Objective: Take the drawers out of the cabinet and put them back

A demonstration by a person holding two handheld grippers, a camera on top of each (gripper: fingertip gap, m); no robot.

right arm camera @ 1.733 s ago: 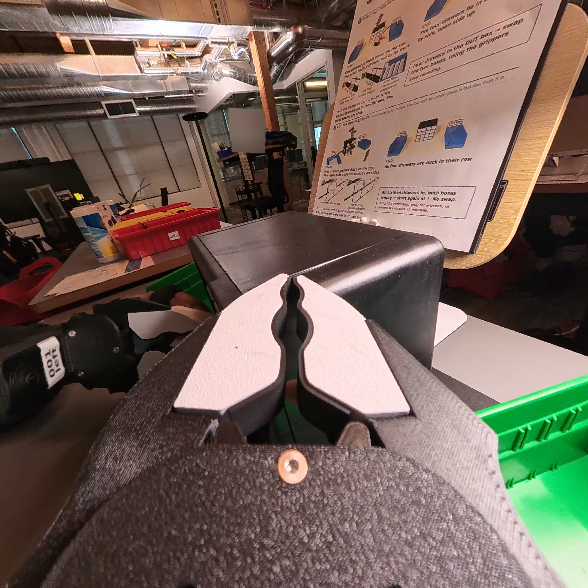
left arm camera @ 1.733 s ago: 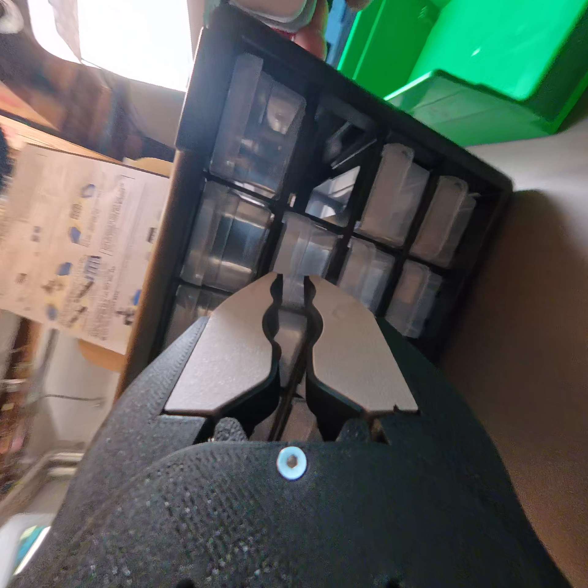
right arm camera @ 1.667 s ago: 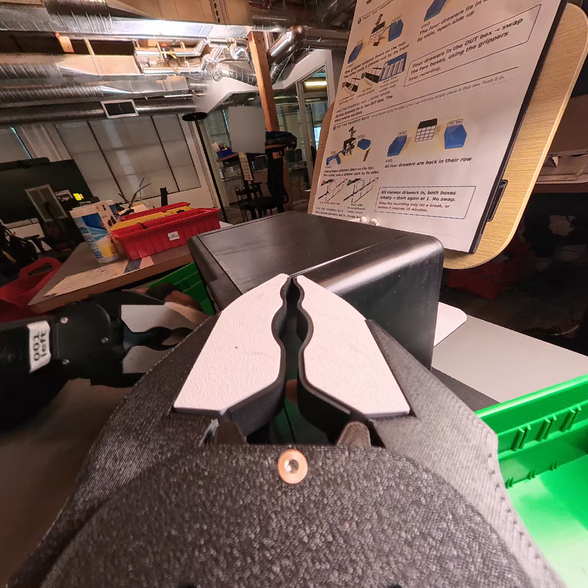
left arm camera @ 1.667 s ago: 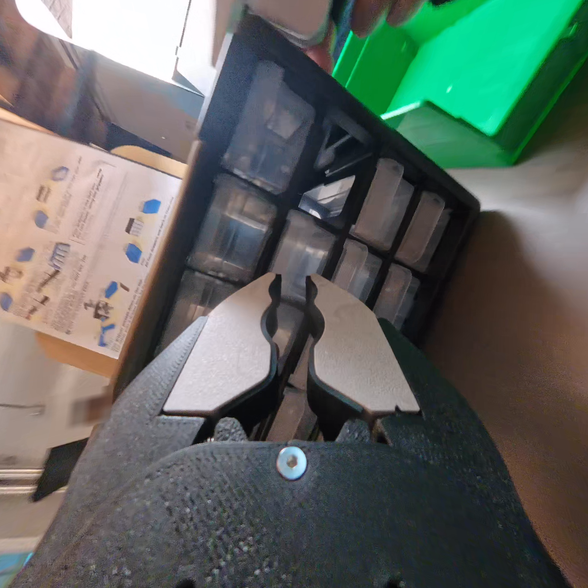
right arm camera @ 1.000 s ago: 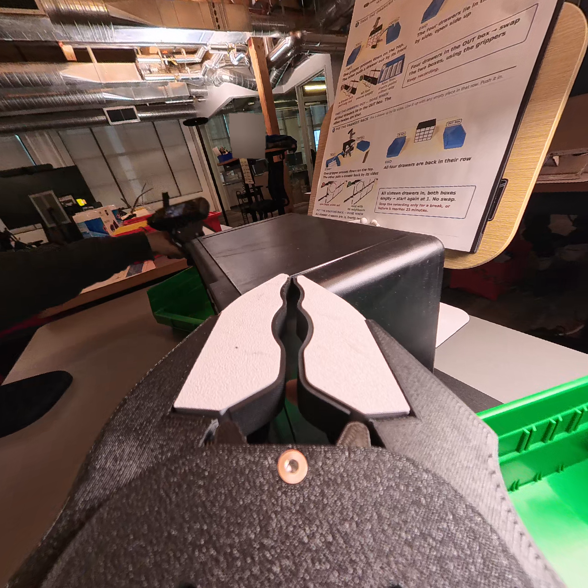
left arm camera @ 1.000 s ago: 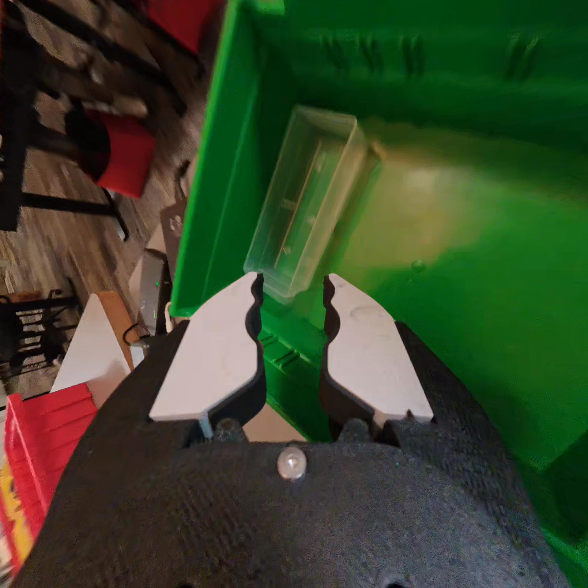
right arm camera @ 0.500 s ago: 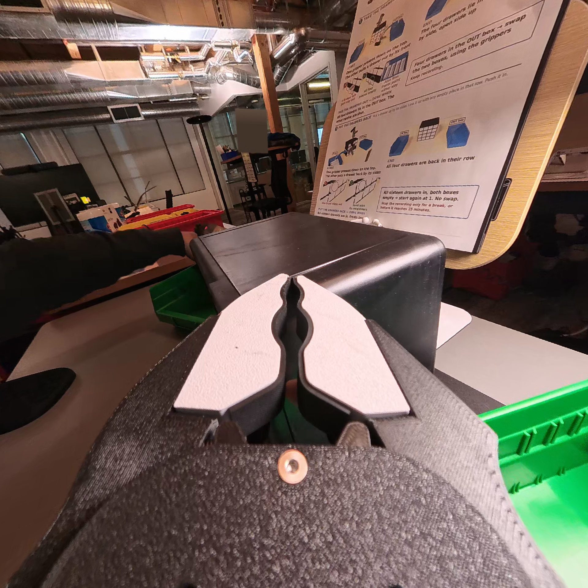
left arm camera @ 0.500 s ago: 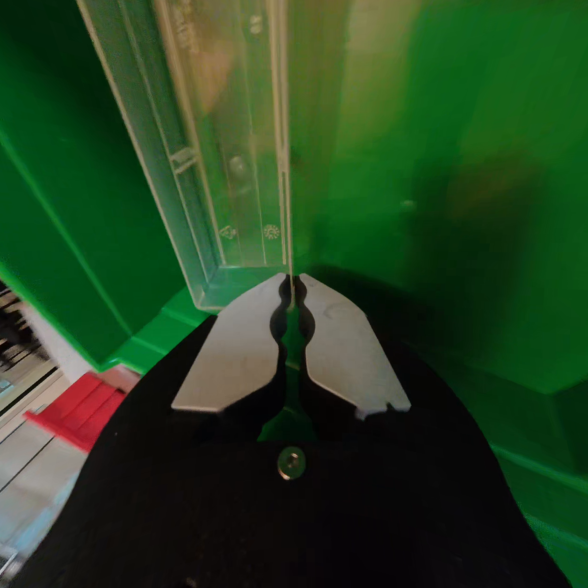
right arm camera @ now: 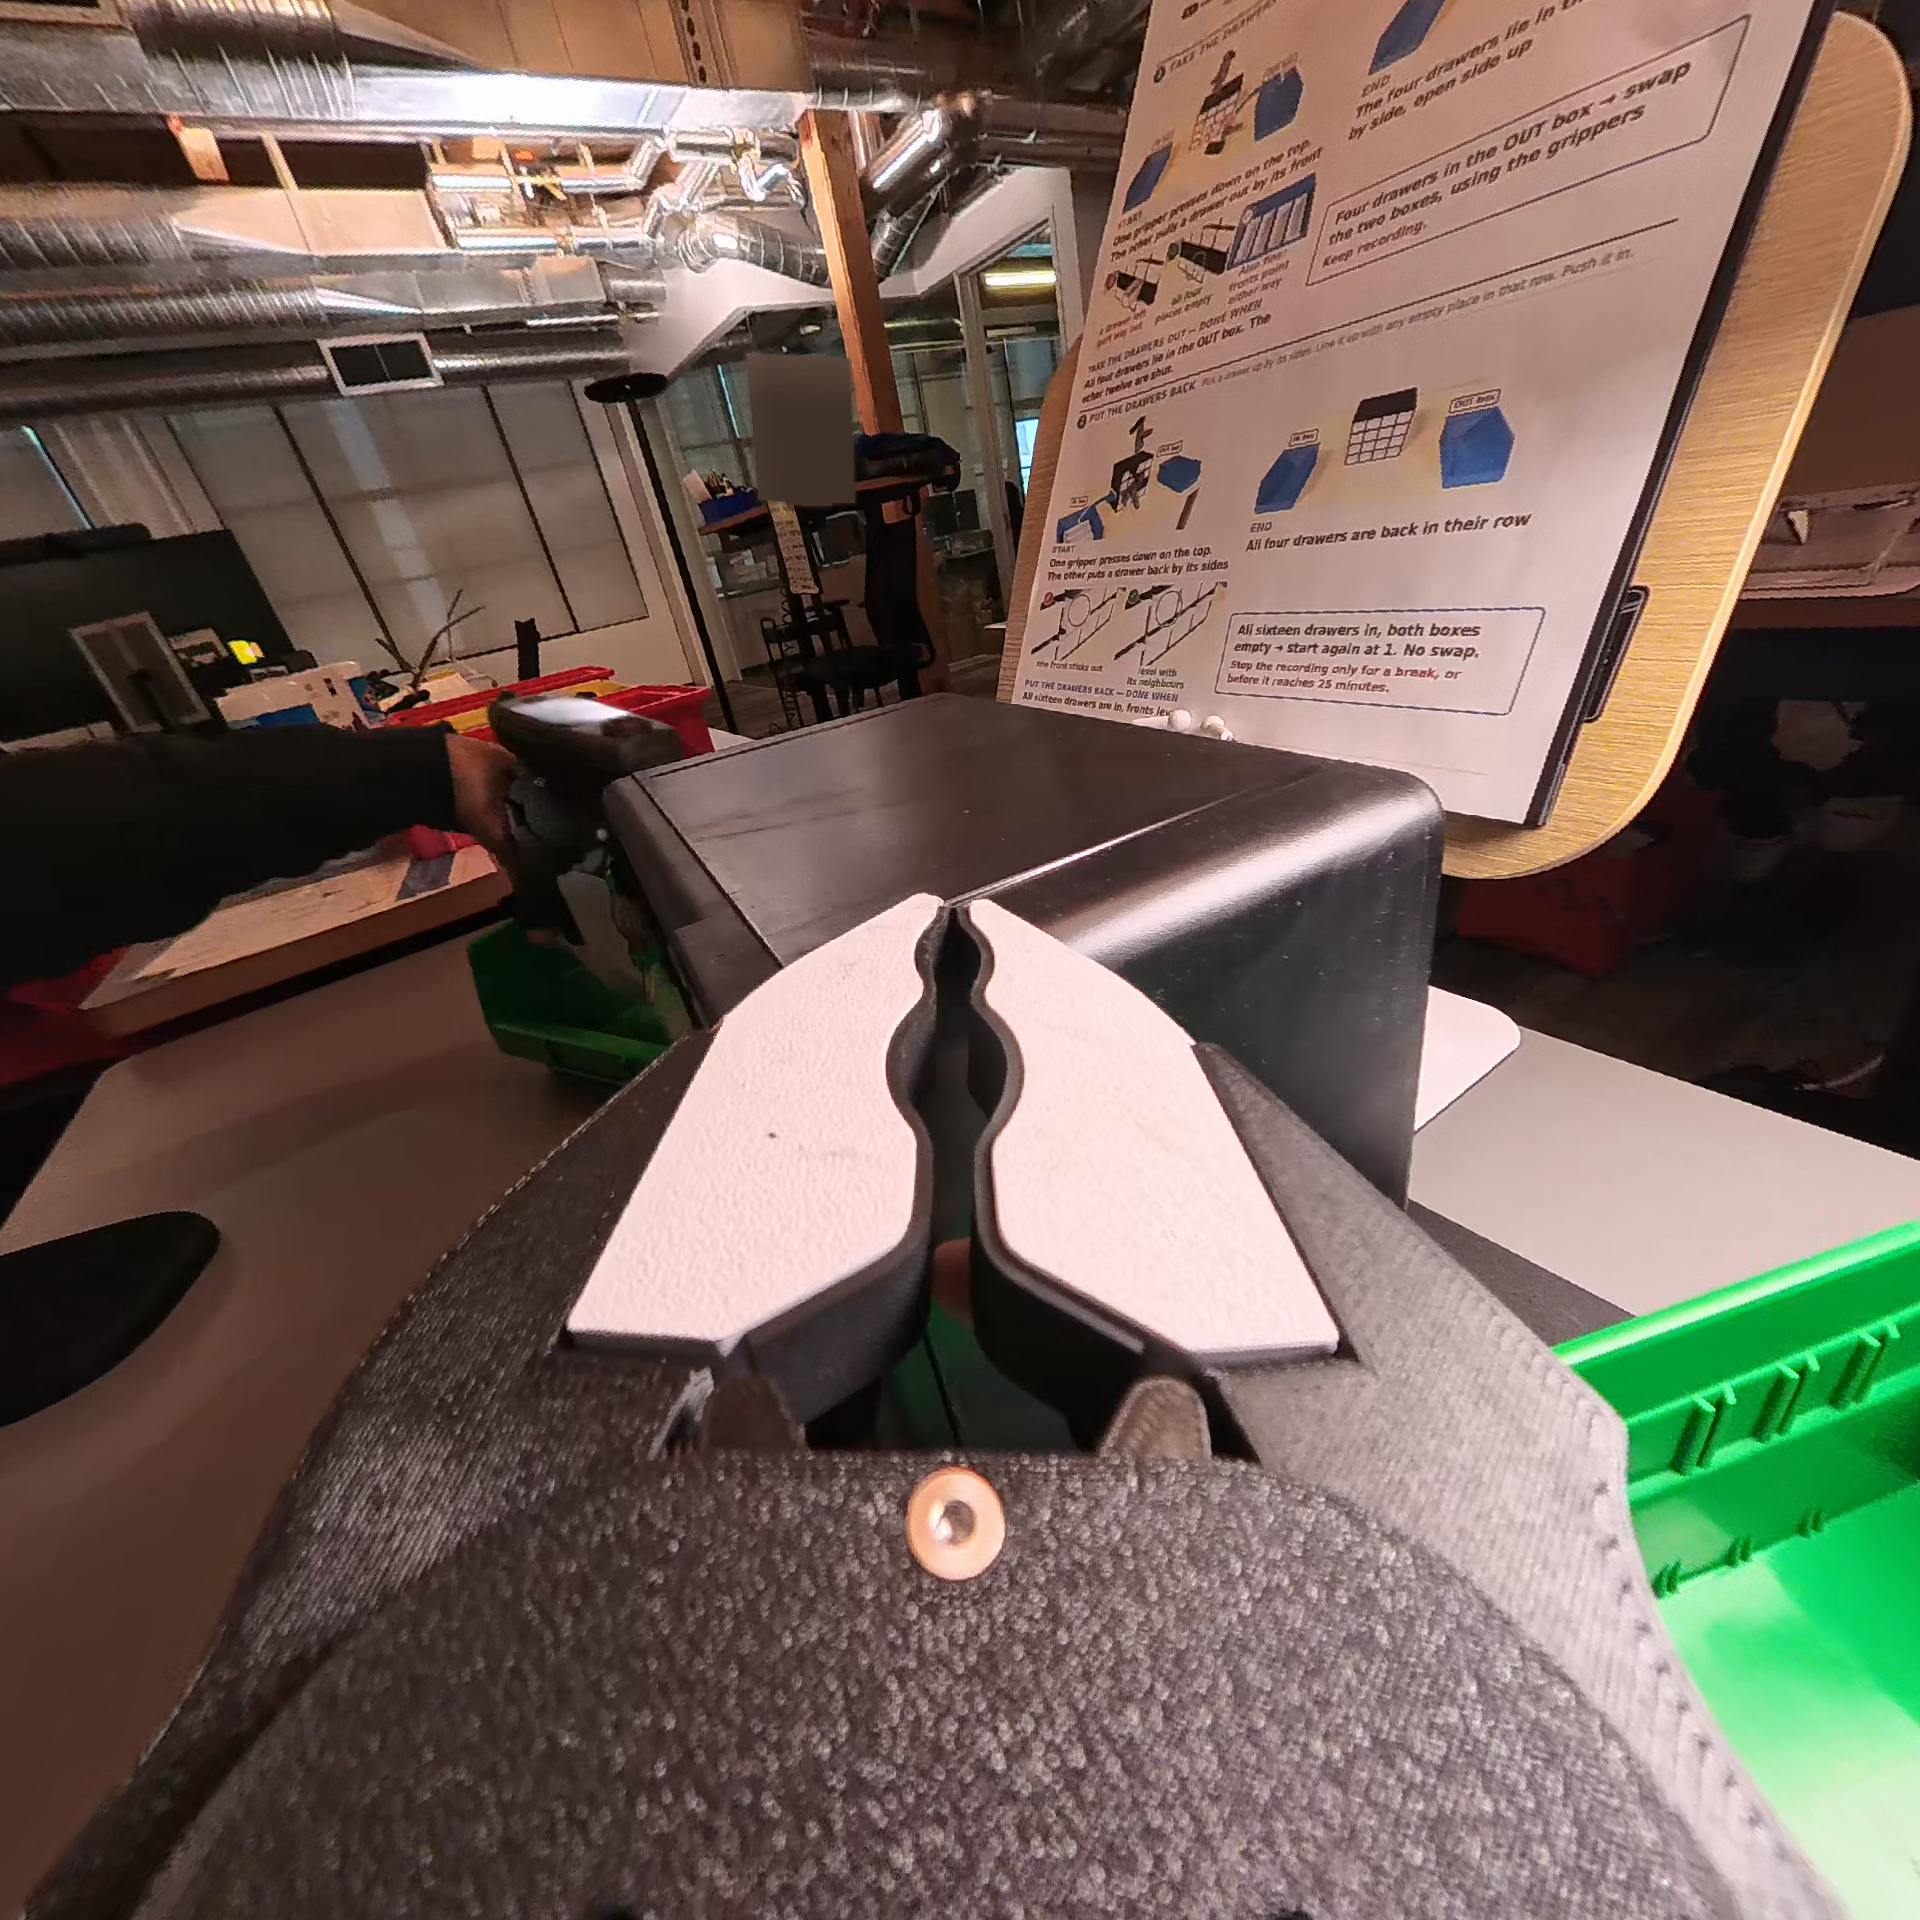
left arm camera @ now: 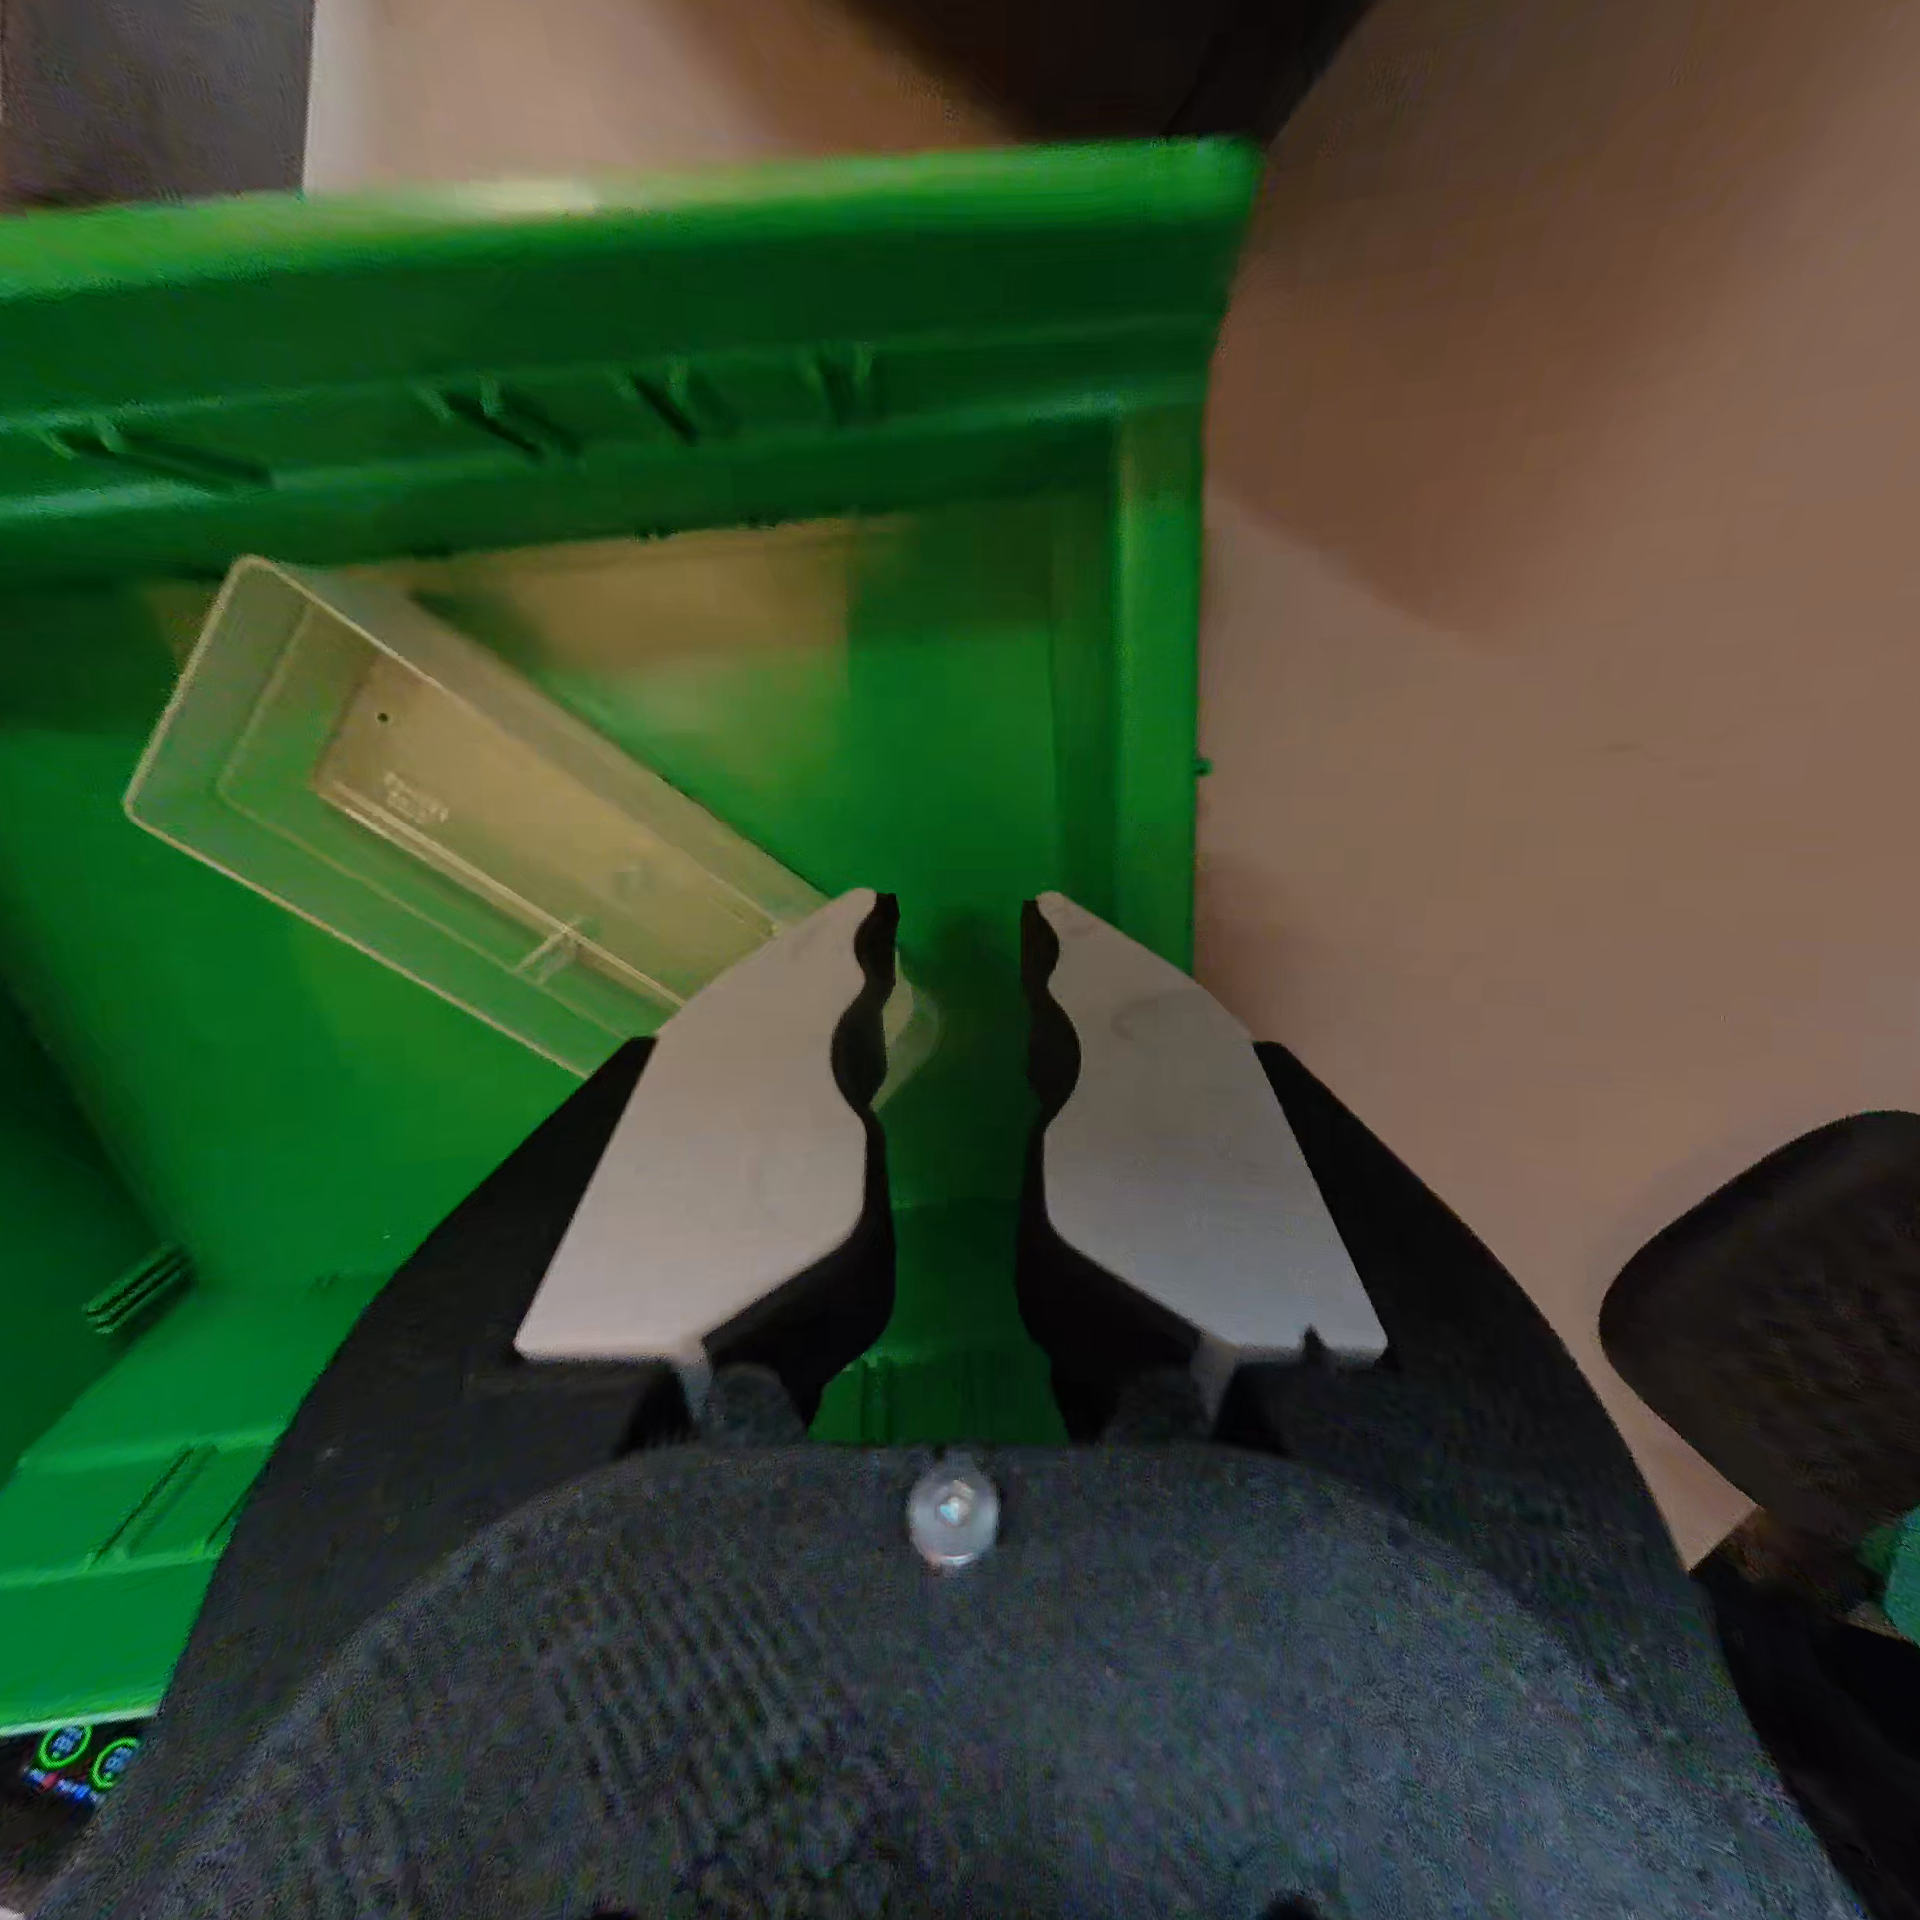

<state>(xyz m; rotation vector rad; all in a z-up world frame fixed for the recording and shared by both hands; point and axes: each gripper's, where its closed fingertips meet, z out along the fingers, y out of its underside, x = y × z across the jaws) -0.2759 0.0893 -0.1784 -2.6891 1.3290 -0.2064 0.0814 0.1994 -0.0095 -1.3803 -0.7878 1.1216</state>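
Left wrist view: the left tongs [left arm camera: 956, 909] stand apart with a narrow gap and hold nothing, hovering above a green bin [left arm camera: 623, 260]. A clear drawer [left arm camera: 436, 831] lies slantwise on the bin floor, its near end just under the left finger. Re-gripping it at that slant could, I judge, twist it or knock it into the bin's corner wall, which stands close on the right. Open bin floor lies to the left; bare worktop [left arm camera: 1558, 520] beyond the rim.

Right wrist view: the right tongs [right arm camera: 954, 914] are closed on nothing, resting at the black cabinet [right arm camera: 987, 800] top's near edge. If they slip off that rounded edge, the cabinet could shift. A second green bin [right arm camera: 1766, 1455] crowds the right; the worktop is open to the left.
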